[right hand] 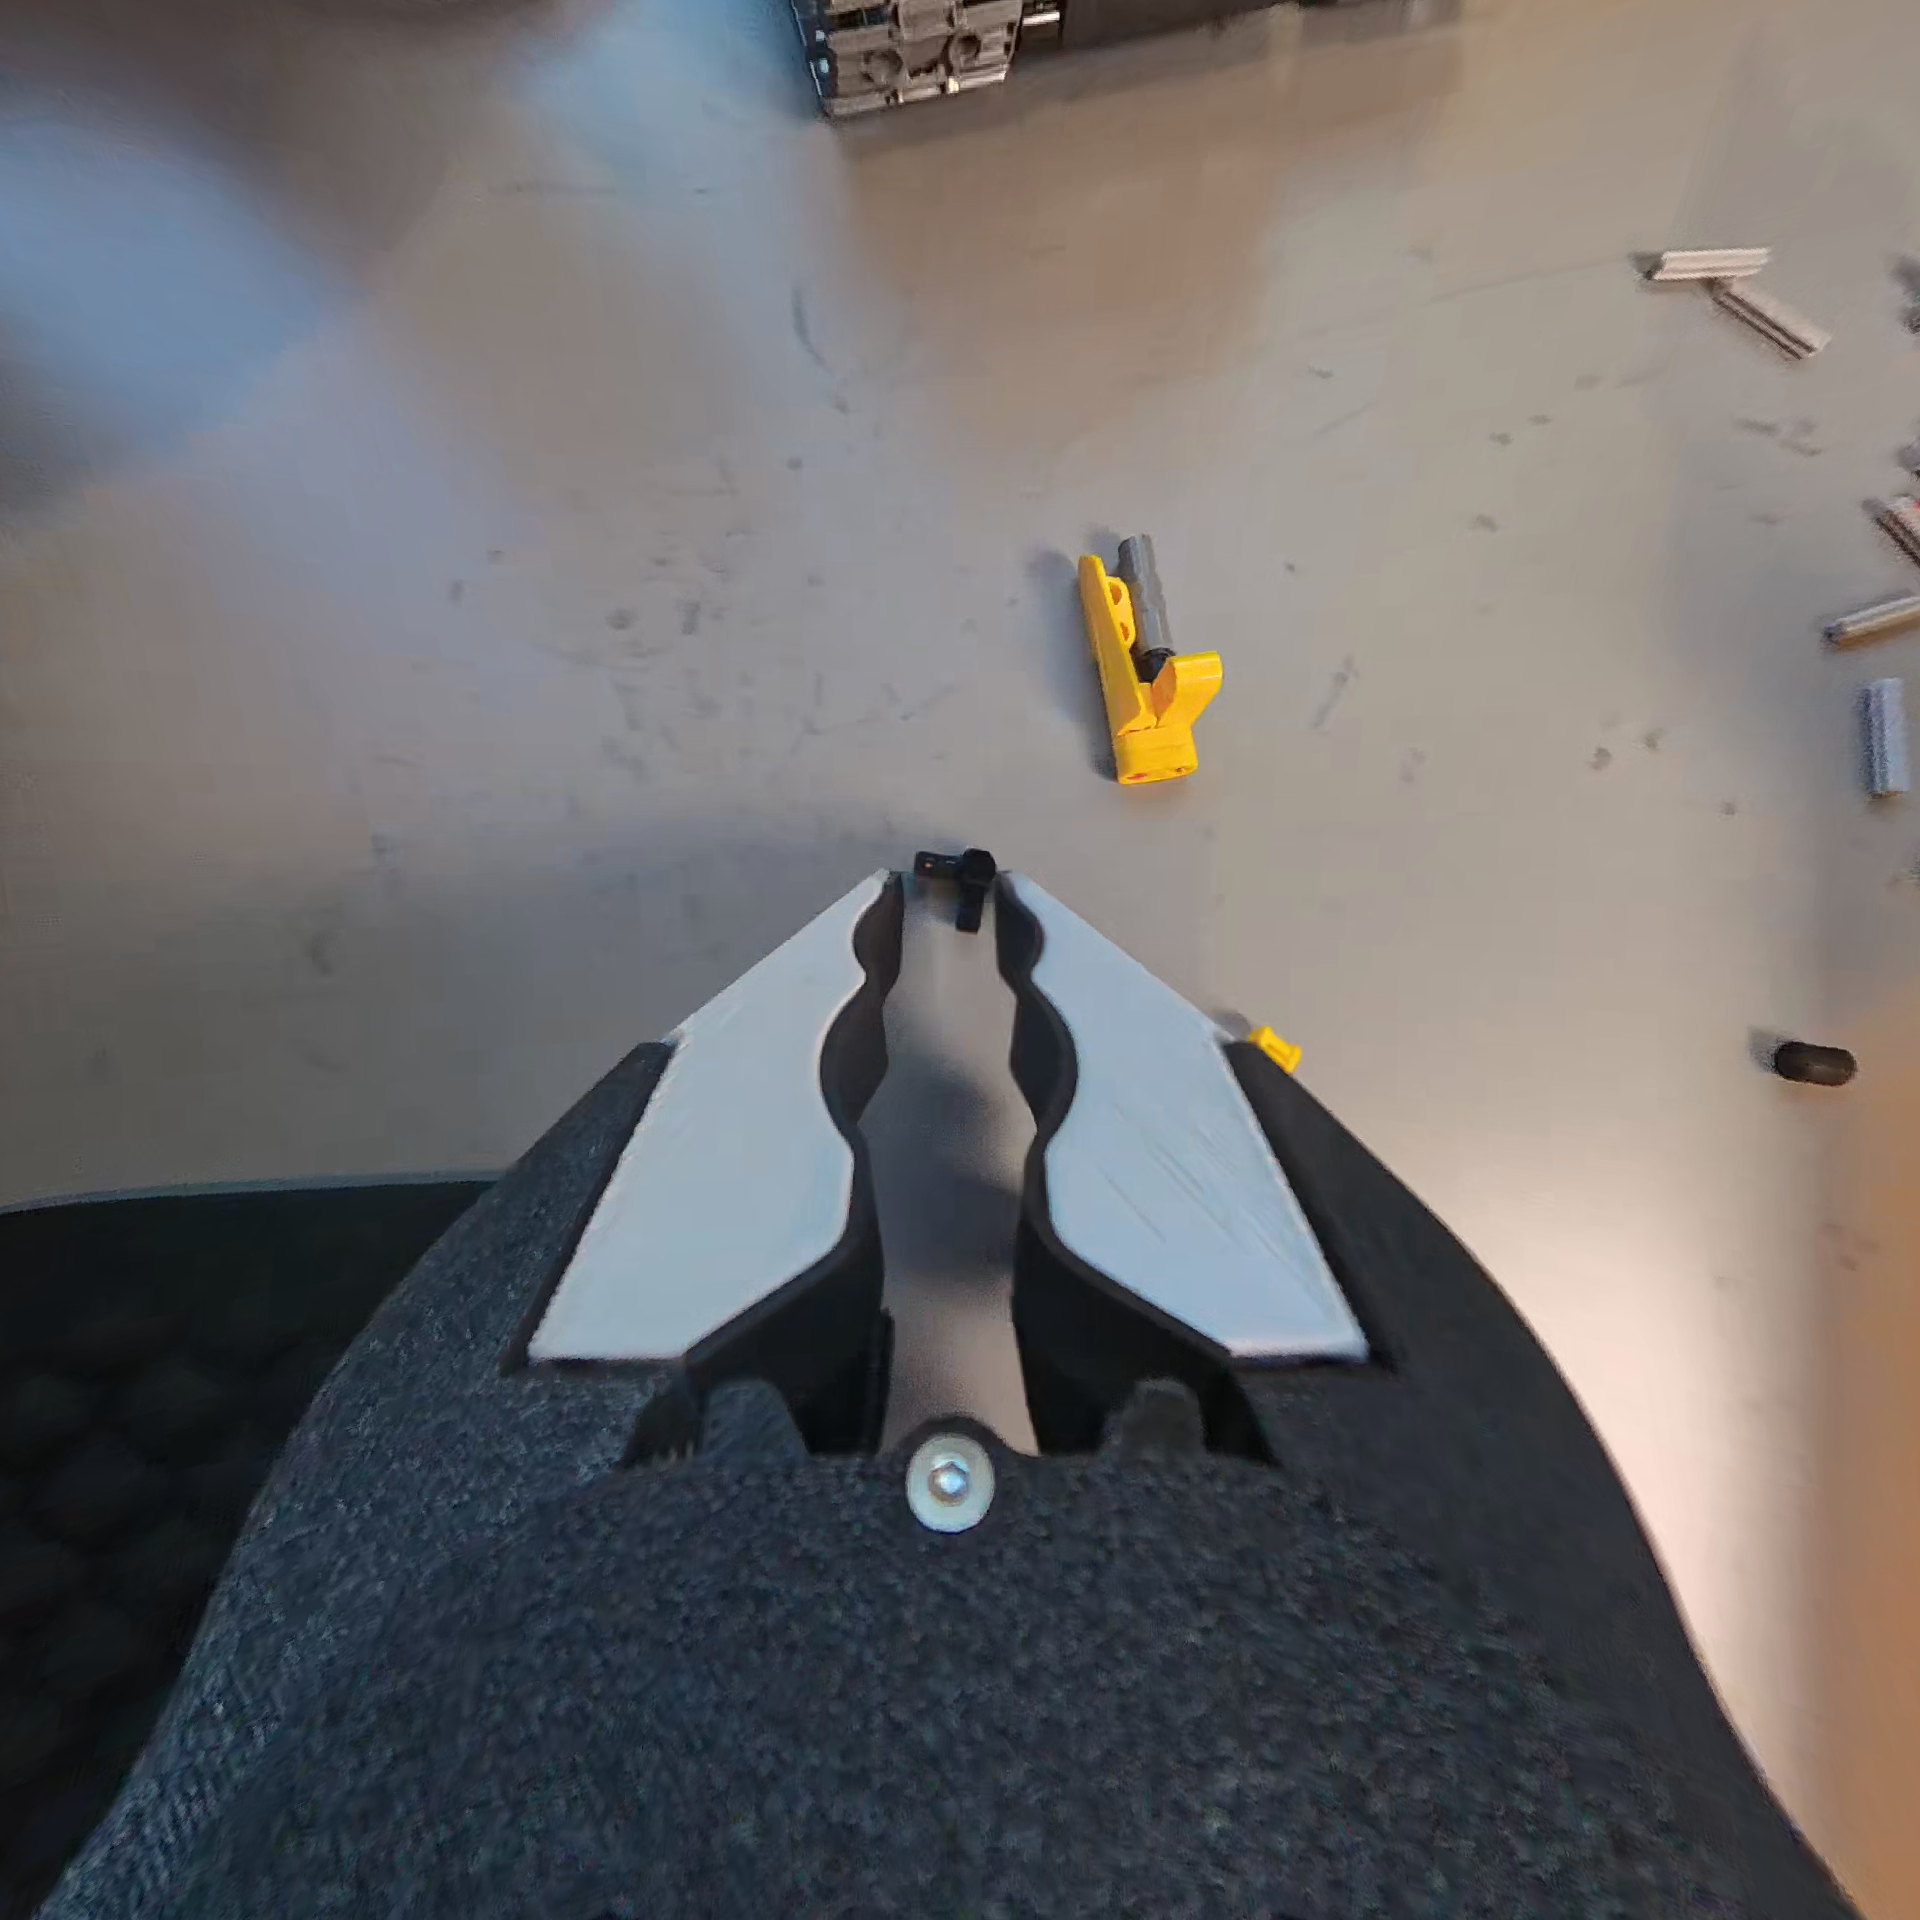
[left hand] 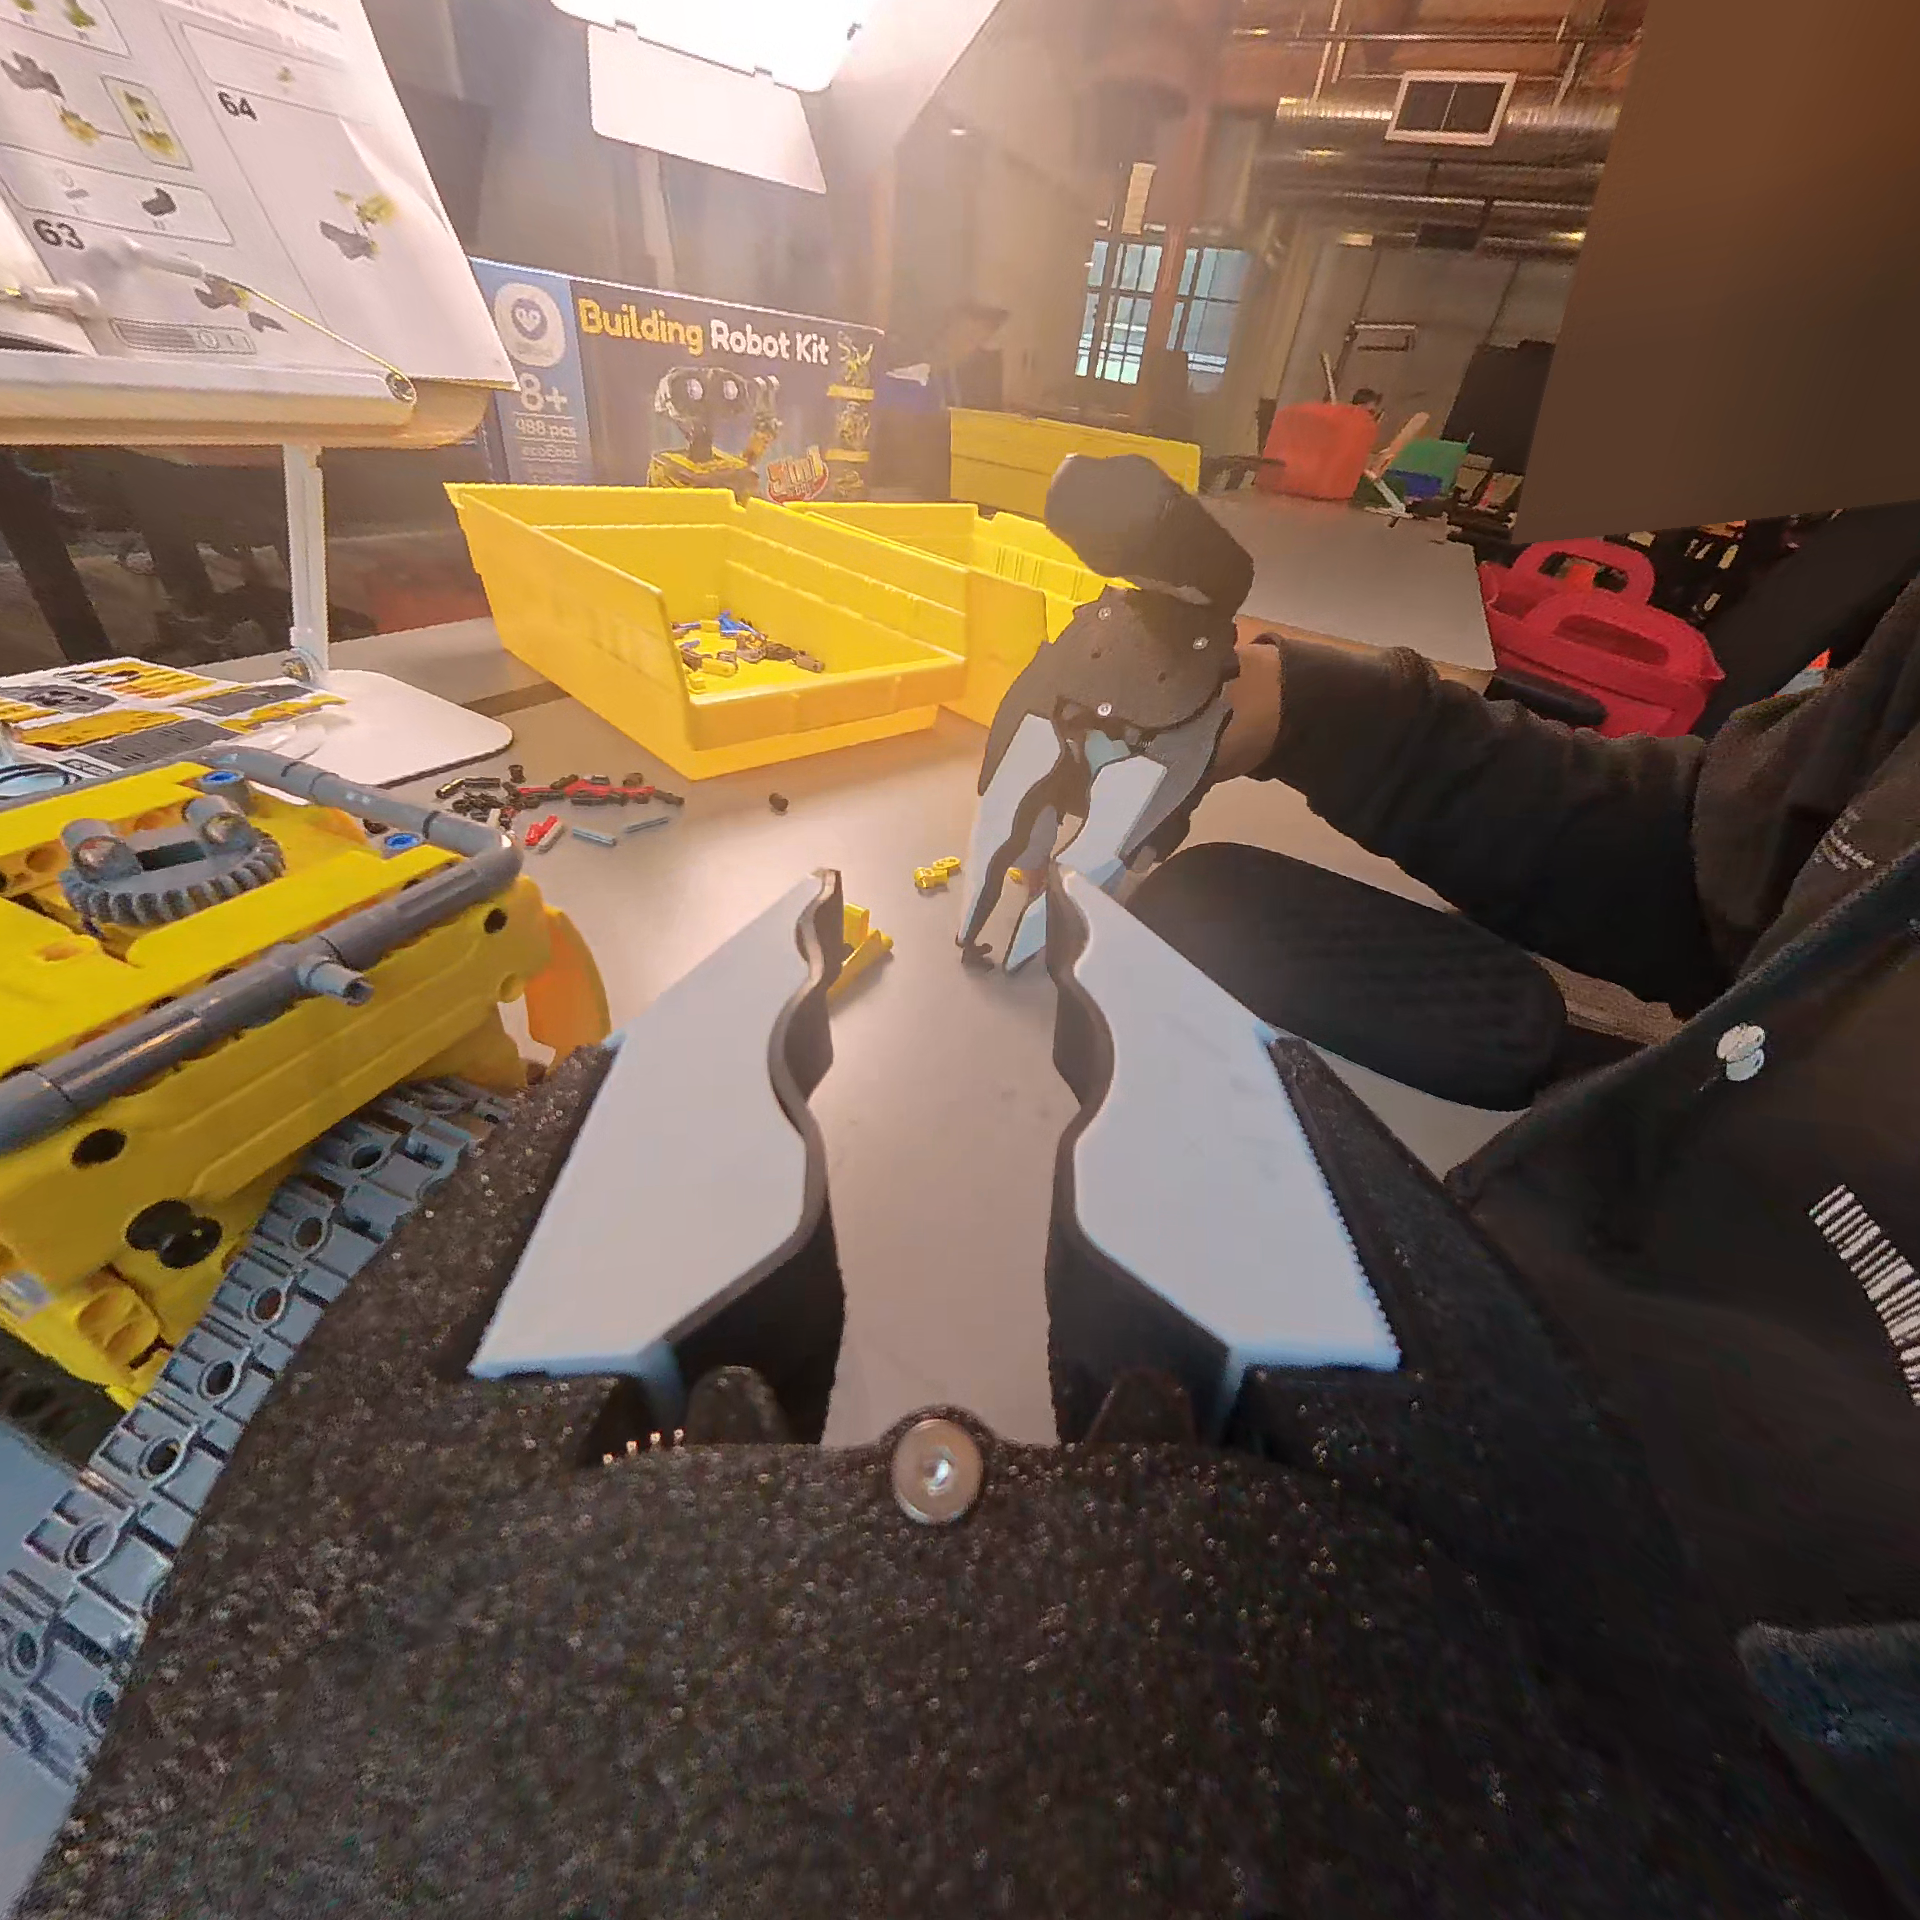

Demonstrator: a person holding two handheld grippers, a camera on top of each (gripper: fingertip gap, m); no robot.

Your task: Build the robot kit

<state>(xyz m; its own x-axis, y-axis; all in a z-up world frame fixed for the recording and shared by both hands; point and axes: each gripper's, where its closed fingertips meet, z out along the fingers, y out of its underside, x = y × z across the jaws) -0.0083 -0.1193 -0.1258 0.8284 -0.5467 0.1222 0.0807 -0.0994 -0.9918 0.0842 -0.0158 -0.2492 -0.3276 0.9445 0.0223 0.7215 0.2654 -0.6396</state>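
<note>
— Right gripper point(right hand: 943, 883) status?
— Tips narrowed around a tiny black plastic connector pin point(right hand: 961, 881) on the grey counter point(right hand: 623, 520); whether it's clamped, I cannot tell.
— Handling?
— Probably light, stiff, slippery; pinch mid-shaft. Left gripper point(left hand: 940, 904) apart, empty.

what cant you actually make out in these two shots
- Small black piece at the right claw tips: right wrist view, too small and blurred to tell whether it is gripped.
- Small yellow bit: right wrist view, mostly hidden behind the claw's finger.
- Yellow model: left wrist view, cut off by the left edge.
- Parts in the yellow bin: too small to identify.
</note>
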